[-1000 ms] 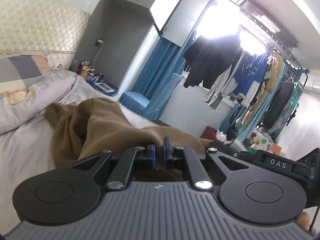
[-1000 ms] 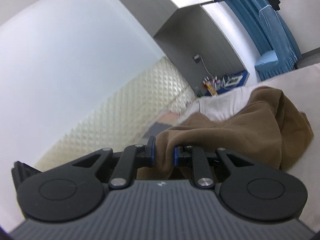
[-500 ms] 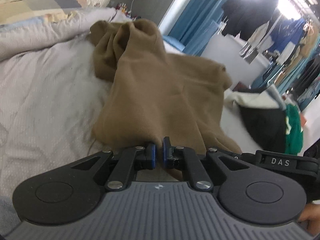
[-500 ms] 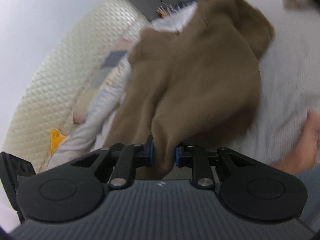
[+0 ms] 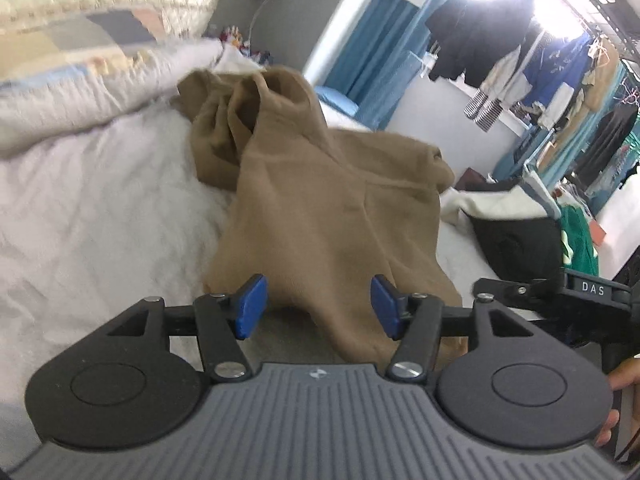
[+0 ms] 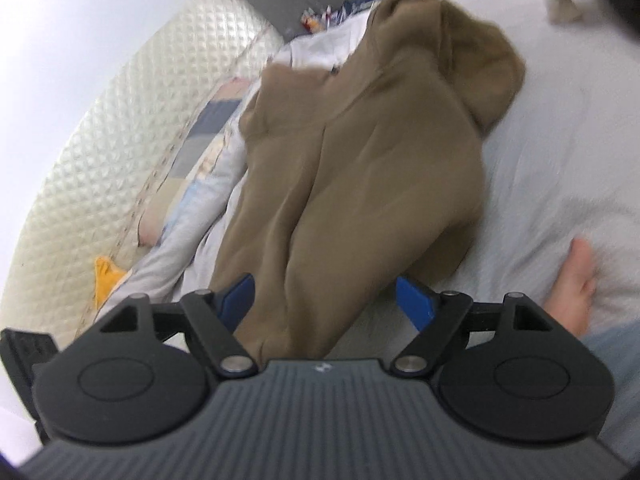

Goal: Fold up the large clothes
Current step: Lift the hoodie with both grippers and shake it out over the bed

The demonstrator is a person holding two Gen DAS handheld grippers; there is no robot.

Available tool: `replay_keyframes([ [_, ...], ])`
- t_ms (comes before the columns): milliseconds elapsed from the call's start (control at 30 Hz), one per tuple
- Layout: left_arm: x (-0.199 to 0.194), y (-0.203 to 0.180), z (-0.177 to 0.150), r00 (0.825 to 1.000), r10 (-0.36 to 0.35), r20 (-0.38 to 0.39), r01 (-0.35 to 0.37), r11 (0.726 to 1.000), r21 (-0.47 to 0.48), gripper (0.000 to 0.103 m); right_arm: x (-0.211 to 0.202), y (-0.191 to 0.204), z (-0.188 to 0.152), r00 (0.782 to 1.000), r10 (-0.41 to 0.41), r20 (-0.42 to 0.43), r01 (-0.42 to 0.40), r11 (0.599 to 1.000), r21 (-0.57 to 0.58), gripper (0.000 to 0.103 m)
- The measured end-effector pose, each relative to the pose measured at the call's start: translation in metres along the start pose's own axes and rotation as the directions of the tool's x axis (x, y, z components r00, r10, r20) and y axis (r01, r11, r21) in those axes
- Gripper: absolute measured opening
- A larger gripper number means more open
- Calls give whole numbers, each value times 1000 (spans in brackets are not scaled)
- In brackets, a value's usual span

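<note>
Both the left hand-held gripper (image 5: 318,306) and the right hand-held gripper (image 6: 326,300), clamped a second ago, are opening and letting the brown hoodie (image 5: 320,204) drop mid-bed (image 5: 100,208), laid out for folding.

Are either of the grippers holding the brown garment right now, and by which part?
Nothing is held. Both the left gripper and right gripper are opening; the brown garment's near edge lies loose between their pads.

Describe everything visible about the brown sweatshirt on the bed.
The brown sweatshirt is soft, thick knit fabric, lying rumpled lengthwise on the white bed sheet. Its far end is bunched into folds near the quilt. Its near edge lies between the opening pads of the left claw and right claw, released.
</note>
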State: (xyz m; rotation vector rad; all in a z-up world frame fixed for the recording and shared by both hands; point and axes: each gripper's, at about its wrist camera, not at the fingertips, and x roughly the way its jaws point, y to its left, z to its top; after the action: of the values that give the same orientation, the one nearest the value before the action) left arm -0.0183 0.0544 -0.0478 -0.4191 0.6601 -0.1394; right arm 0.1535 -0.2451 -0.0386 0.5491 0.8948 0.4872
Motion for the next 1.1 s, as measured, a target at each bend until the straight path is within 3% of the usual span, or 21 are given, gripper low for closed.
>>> replay_keyframes([
  [167, 23, 1, 37, 999, 34, 36, -35, 999, 20, 64, 7, -8, 32, 994, -43, 104, 42, 999, 10, 81],
  [300, 61, 3, 72, 999, 21, 35, -22, 999, 32, 64, 24, -12, 66, 980, -93, 176, 92, 996, 13, 81],
  [433, 102, 9, 106, 997, 59, 56, -62, 997, 55, 64, 53, -20, 99, 962, -149, 230, 152, 988, 5, 80],
  [533, 134, 23, 128, 997, 55, 47, -57, 997, 43, 64, 68, -37, 111, 954, -148, 262, 149, 989, 17, 80],
  [767, 199, 56, 140, 1000, 26, 8, -26, 999, 32, 64, 114, -85, 121, 977, 9, 214, -33, 994, 108, 81],
  [933, 229, 83, 141, 997, -79, -13, 79, 996, -45, 66, 144, -104, 131, 984, 43, 170, -72, 984, 164, 81],
  [1100, 252, 99, 139, 983, -183, -12, 181, 978, -105, 66, 168, -103, 131, 991, 8, 134, -22, 994, 106, 73],
])
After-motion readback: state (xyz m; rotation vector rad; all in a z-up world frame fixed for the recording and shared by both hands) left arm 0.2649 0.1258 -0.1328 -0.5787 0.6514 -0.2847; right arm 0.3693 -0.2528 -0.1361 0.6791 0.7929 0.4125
